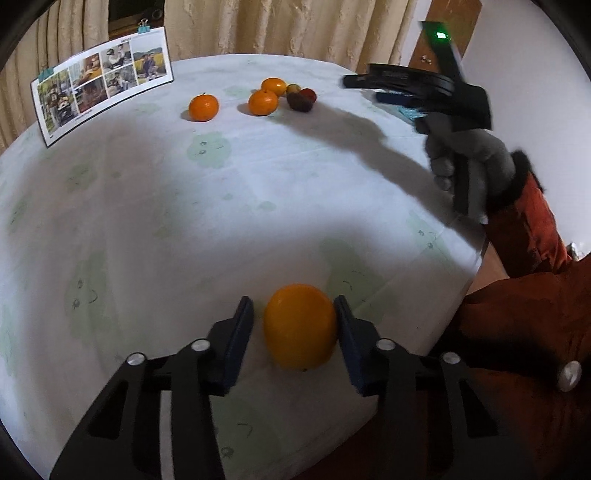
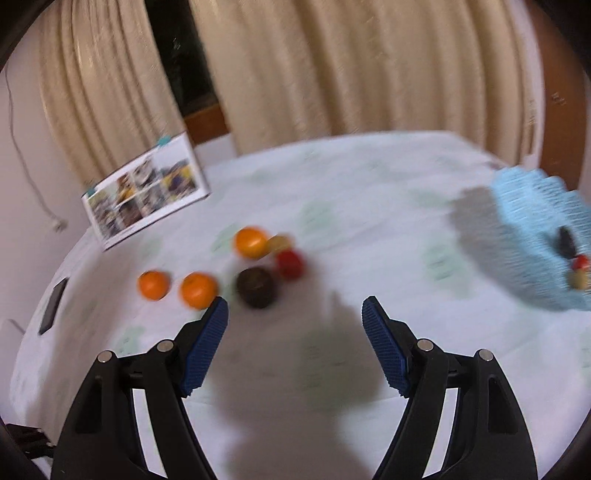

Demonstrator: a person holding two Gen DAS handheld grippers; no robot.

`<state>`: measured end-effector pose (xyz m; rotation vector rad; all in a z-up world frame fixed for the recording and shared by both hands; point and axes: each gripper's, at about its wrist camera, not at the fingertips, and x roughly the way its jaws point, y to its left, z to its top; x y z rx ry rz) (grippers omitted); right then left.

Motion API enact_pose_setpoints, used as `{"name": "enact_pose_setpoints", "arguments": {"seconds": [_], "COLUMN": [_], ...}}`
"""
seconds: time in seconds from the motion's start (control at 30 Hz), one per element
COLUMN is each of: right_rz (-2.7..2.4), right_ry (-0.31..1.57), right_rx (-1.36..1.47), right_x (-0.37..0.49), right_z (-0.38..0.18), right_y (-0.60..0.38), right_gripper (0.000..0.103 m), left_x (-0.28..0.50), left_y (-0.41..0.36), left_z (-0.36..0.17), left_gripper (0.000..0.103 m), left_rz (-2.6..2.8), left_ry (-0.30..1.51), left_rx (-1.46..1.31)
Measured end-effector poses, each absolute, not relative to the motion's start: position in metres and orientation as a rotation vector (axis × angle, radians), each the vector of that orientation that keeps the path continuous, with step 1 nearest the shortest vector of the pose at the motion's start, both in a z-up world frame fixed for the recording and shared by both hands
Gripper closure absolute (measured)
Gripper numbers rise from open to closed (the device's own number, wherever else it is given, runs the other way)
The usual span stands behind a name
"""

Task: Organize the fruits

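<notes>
Jaws on your left gripper (image 1: 295,321) straddle the orange (image 1: 300,326): one pad touching, not clamped. It sits on the bench's (image 1: 258,177) near edge. Right gripper (image 2: 295,314) gapes empty.

Your left gripper (image 1: 295,325): matt black plastic arms, bright metal pivot pins, dark blue pads. The orange (image 1: 300,326) between the pads has smooth, faintly glossy peel. Right gripper (image 2: 295,314) pads show a fine ribbed texture. Worktop (image 1: 184,206) is covered in matt white cloth with a faded green print, lightly creased. Photo sheet (image 1: 103,79) looks like glossy paper. Curtains (image 1: 295,26) are beige woven cloth. Your glove (image 1: 469,155) is grey knit; your sleeve (image 1: 532,229) is rust-coloured fabric. Basket (image 2: 543,236): pale blue, openwork surface, blurred.
</notes>
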<state>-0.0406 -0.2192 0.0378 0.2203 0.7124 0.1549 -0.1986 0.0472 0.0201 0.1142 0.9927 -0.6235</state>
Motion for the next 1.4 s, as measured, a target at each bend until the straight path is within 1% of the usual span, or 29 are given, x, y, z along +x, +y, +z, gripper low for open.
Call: {"name": "enact_pose_setpoints", "arguments": {"seconds": [0.03, 0.13, 0.17, 0.23, 0.43, 0.57, 0.67, 0.9, 1.1, 1.4], "right_rz": [0.180, 0.193, 0.188, 0.180, 0.154, 0.151, 0.146, 0.161, 0.145, -0.049], "right_ry": [0.732, 0.751, 0.757, 0.795, 0.837, 0.870, 0.871, 0.860, 0.779, 0.642], "right_rx": [0.223, 0.190, 0.180, 0.172, 0.151, 0.143, 0.122, 0.144, 0.178, 0.271], "right_x": [-0.037, -0.025, -0.022, -0.008, 0.021, 0.036, 0.040, 0.033, 0.011, -0.028], "right_z": [0.036, 0.033, 0.031, 0.025, 0.014, 0.006, 0.003, 0.009, 0.032, 0.065], "right_y": [-0.213, -0.197, -0.193, -0.188, -0.180, -0.176, -0.172, -0.179, -0.205, -0.305], "right_gripper": [0.027, 0.029, 0.032, 0.043, 0.051, 0.055, 0.061, 0.062, 0.062, 0.062], "left_x": [-0.198, -0.195, -0.192, -0.188, -0.183, -0.174, -0.166, -0.154, -0.138, -0.117], "left_y": [0.047, 0.050, 0.051, 0.056, 0.061, 0.061, 0.060, 0.052, 0.032, -0.019], "left_z": [0.021, 0.023, 0.024, 0.027, 0.044, 0.051, 0.055, 0.065, 0.078, 0.089], "left_gripper": [0.065, 0.065, 0.065, 0.065, 0.065, 0.065, 0.065, 0.065, 0.065, 0.065], "left_rz": [-0.627, -0.597, -0.591, -0.575, -0.585, -0.579, -0.567, -0.547, -0.550, -0.608], "left_ry": [0.989, 0.965, 0.958, 0.937, 0.856, 0.836, 0.828, 0.808, 0.781, 0.767], "left_rx": [0.109, 0.121, 0.116, 0.107, 0.107, 0.102, 0.093, 0.096, 0.102, 0.152]}}
